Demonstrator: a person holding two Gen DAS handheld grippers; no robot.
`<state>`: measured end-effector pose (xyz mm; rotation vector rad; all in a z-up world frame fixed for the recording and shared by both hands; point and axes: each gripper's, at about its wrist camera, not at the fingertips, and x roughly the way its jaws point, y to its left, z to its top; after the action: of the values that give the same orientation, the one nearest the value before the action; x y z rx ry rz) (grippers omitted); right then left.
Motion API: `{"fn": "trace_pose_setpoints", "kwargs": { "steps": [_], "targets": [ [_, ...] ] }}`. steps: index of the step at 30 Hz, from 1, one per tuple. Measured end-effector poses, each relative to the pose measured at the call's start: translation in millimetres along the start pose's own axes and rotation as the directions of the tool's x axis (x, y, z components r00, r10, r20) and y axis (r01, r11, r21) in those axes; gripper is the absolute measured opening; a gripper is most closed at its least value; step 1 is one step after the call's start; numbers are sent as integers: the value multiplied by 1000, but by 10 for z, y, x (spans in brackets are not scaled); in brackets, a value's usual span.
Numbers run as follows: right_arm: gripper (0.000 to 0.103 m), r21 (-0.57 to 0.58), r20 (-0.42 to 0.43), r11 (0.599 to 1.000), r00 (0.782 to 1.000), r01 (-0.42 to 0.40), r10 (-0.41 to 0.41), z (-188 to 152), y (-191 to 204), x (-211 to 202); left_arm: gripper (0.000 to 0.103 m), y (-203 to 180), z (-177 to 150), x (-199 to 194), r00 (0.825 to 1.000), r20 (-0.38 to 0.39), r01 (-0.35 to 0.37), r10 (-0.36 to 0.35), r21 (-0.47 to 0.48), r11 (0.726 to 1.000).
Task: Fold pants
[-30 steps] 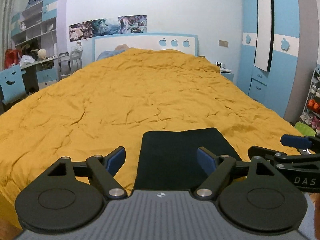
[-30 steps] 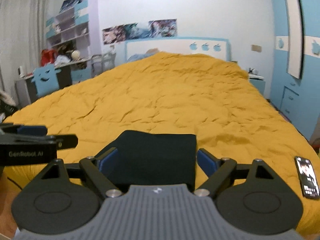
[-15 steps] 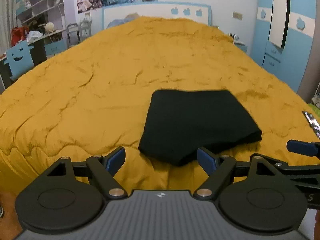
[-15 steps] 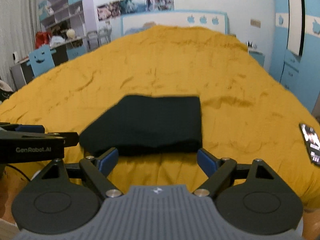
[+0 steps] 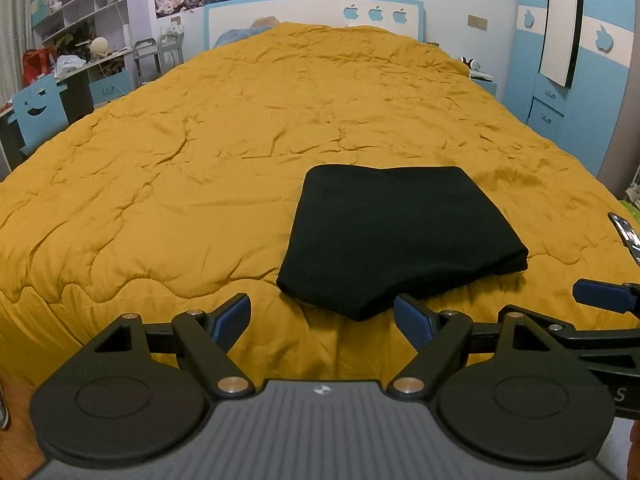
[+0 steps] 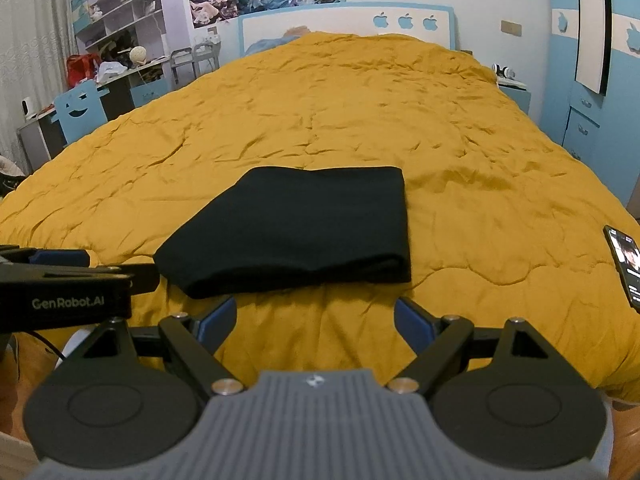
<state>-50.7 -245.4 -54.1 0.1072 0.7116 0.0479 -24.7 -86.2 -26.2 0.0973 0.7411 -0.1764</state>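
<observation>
On the bed (image 5: 200, 168): folded pants (image 5: 396, 236) | both grippers spread, empty | right view shows phone (image 6: 624, 264) fully

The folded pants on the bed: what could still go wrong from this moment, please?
1. The black pants lie close to the near edge of the yellow quilt; a nudge might slide them off the bed.
2. Their near-left corner bulges out unevenly, so the fold could loosen if it is touched.
3. A phone lies on the quilt at the right edge; the open right gripper could knock it while moving that way.
</observation>
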Motion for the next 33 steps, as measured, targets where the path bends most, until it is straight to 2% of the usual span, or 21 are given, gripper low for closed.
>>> {"fn": "trace_pose_setpoints", "kwargs": {
  "steps": [33],
  "targets": [
    [82, -16, -2, 1000, 1000, -7, 7, 4, 20, 23, 95, -15, 19, -25, 1000, 8, 0, 0, 6, 1000]
  ]
}}
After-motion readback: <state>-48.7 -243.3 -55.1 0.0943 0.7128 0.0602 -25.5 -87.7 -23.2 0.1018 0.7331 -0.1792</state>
